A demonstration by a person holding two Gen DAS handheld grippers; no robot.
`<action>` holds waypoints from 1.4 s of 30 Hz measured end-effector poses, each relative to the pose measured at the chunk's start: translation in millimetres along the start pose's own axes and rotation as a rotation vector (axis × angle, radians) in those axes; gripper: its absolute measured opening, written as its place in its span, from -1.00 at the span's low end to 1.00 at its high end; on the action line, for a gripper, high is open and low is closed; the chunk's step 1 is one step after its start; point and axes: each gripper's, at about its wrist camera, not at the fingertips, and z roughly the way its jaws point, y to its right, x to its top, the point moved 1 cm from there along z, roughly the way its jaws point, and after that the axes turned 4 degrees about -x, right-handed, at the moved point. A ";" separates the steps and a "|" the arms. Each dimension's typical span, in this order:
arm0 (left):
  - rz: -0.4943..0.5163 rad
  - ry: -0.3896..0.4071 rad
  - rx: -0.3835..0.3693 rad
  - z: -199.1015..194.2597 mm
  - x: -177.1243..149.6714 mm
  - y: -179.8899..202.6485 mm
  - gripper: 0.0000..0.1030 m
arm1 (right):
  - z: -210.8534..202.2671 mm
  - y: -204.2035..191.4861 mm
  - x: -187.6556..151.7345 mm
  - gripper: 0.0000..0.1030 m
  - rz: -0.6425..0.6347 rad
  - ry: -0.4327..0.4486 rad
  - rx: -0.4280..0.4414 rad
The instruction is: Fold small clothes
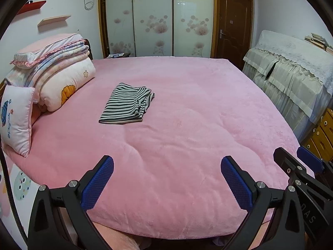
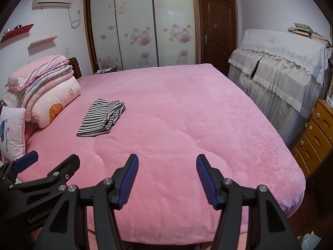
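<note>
A small black-and-white striped garment [image 1: 126, 104] lies folded on the pink bed [image 1: 187, 125], left of the middle, near the bedding stack. It also shows in the right wrist view [image 2: 102, 117]. My left gripper [image 1: 167, 163] is open and empty, held above the bed's near edge, well short of the garment. My right gripper [image 2: 167, 162] is open and empty, beside the left one over the near edge. The right gripper's fingers [image 1: 308, 160] show at the right of the left wrist view; the left gripper's fingers [image 2: 27, 162] show at the left of the right wrist view.
Folded quilts and pillows [image 1: 56, 70] are stacked at the bed's left, with a small pillow [image 1: 15, 120] in front. A cloth-covered cabinet [image 1: 291, 79] and wooden drawers [image 2: 314, 137] stand to the right. A wardrobe [image 1: 158, 18] and a door [image 1: 233, 25] are behind.
</note>
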 end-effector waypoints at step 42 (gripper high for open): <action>-0.001 -0.023 0.001 -2.0 -5.0 -0.6 0.99 | 0.4 9.8 -1.1 0.13 -0.015 0.009 -0.017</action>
